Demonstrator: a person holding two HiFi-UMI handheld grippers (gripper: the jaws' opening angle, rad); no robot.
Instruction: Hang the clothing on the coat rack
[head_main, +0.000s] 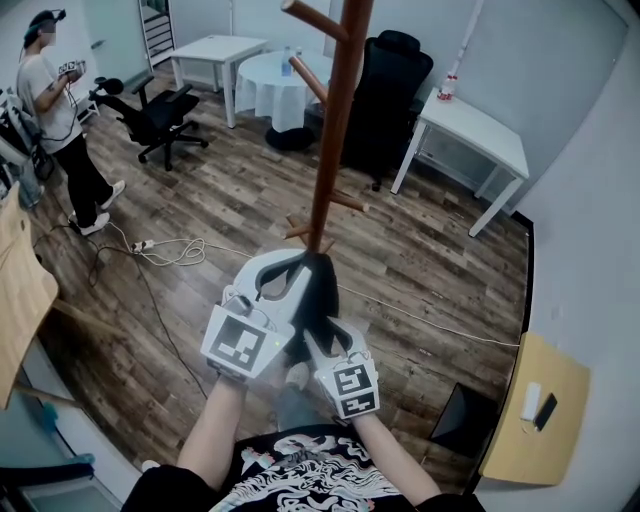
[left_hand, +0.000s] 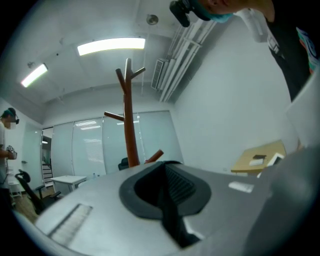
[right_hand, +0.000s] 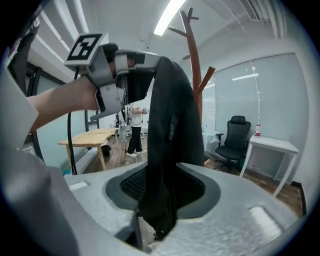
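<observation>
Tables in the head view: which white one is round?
The round table draped in white cloth, just left of the brown wooden coat rack. The far-left white table and right-hand white table are rectangular.

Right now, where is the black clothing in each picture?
Head view: low in the middle, the black clothing hangs in front of the coat rack.
Left gripper view: I can't pick it out; the coat rack stands left of middle.
Right gripper view: big in the middle, hanging from the left claw down through the open right claw.
Shared landmark: the brown coat rack.
</observation>
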